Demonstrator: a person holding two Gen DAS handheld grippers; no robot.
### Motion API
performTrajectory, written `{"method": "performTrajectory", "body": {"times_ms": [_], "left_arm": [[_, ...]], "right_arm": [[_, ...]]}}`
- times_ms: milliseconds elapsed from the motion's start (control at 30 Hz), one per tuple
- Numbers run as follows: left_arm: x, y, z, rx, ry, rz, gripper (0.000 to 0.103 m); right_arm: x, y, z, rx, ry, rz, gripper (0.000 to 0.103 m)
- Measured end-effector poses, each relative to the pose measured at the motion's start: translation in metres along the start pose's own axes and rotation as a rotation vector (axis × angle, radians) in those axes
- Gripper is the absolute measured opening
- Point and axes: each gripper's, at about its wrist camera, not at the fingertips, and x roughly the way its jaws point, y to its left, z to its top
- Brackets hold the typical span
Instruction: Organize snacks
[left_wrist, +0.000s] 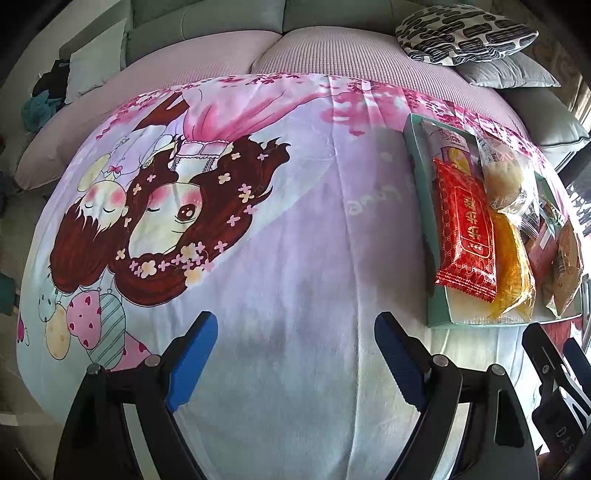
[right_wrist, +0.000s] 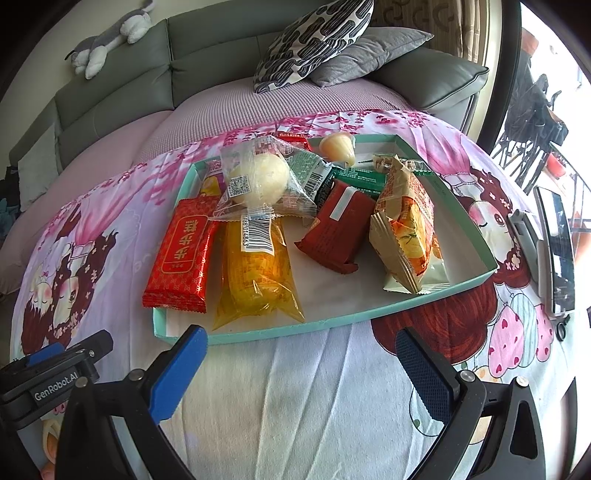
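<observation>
A: Where are the snacks?

B: Piled in the teal box (right_wrist: 258, 334), a shallow tray with a white floor, which sits on the cartoon-print blanket (right_wrist: 314, 398); everything else I place against that box.

A: What do the snacks look like?

B: A red foil packet (right_wrist: 177, 258) with gold lettering overhangs the box's left wall; beside it, inside, a clear yellow pouch (right_wrist: 255, 280) with a barcode; a clear-wrapped pale bun (right_wrist: 258, 181) lies across their far ends; a dark red packet (right_wrist: 334, 229) sits mid-box; a tan and orange packet (right_wrist: 406, 229) stands tilted toward the right wall; a small jelly cup (right_wrist: 338, 146) rests at the far wall.

A: And the tools?

B: The right gripper (right_wrist: 299, 365) hangs just before the box's near wall, jaws wide, nothing between them; the left gripper (left_wrist: 295, 350) is off the box's left side over bare blanket, likewise wide and empty.
</observation>
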Motion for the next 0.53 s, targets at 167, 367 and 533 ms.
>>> {"method": "performTrajectory", "body": {"times_ms": [167, 367, 533], "left_arm": [[0.0004, 0.0019, -0.0005, -0.005, 0.0, 0.007, 0.087], [-0.0043, 0.001, -0.0014, 0.0, -0.032, 0.028, 0.087], [-0.0014, 0.0015, -0.0009, 0.0, -0.019, 0.017, 0.087]], "right_arm": [[0.0, -0.0001, 0.0001, 0.0, 0.001, 0.0, 0.103], [-0.0001, -0.0001, 0.0003, 0.001, 0.001, 0.002, 0.103], [0.0, 0.0004, -0.0003, -0.001, 0.003, 0.002, 0.103]]}}
